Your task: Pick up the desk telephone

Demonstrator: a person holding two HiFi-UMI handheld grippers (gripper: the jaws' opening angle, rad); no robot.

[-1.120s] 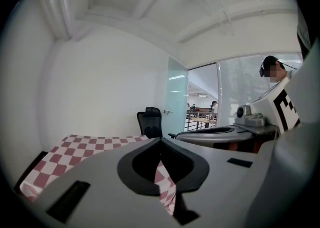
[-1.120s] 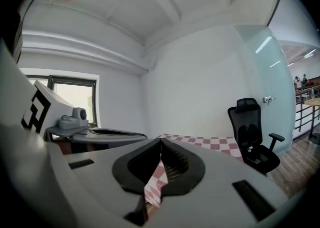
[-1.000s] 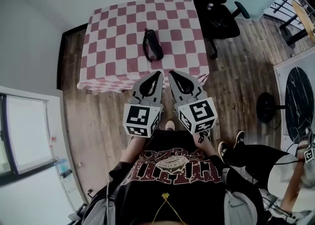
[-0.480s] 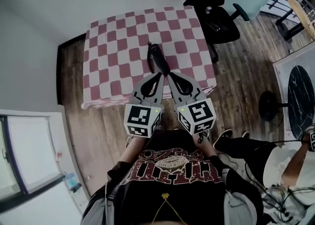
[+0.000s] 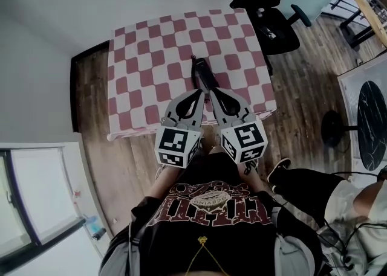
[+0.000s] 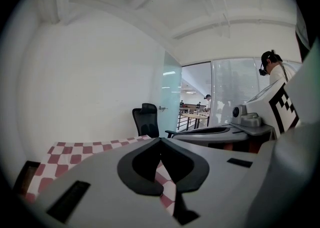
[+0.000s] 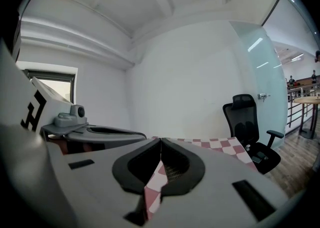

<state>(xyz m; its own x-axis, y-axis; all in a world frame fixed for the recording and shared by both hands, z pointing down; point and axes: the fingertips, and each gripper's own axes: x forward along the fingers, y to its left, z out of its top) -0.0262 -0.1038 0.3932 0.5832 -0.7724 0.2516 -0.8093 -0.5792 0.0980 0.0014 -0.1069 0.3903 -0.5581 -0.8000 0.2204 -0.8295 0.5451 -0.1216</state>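
The desk telephone (image 5: 203,75), a black elongated handset shape, lies near the middle of the pink-and-white checked table (image 5: 145,69) in the head view. My left gripper (image 5: 201,92) and right gripper (image 5: 213,90) are held side by side over the table's near edge, tips just short of the telephone's near end. Both are shut with nothing between the jaws. In the left gripper view the left gripper (image 6: 160,139) has its tips together, with checked cloth showing below them. The right gripper (image 7: 160,139) looks the same in its own view. The jaws hide the telephone in both gripper views.
A black office chair (image 5: 269,15) stands at the table's far right corner and also appears as the chair (image 6: 145,119) and the chair (image 7: 247,122). A dark round table (image 5: 372,124) sits at the right edge. A white wall runs behind the table. Wooden floor surrounds it.
Both grippers have moved forward together towards the table. Their tips went from short of the near edge to over it, close to the telephone. Both stayed shut.
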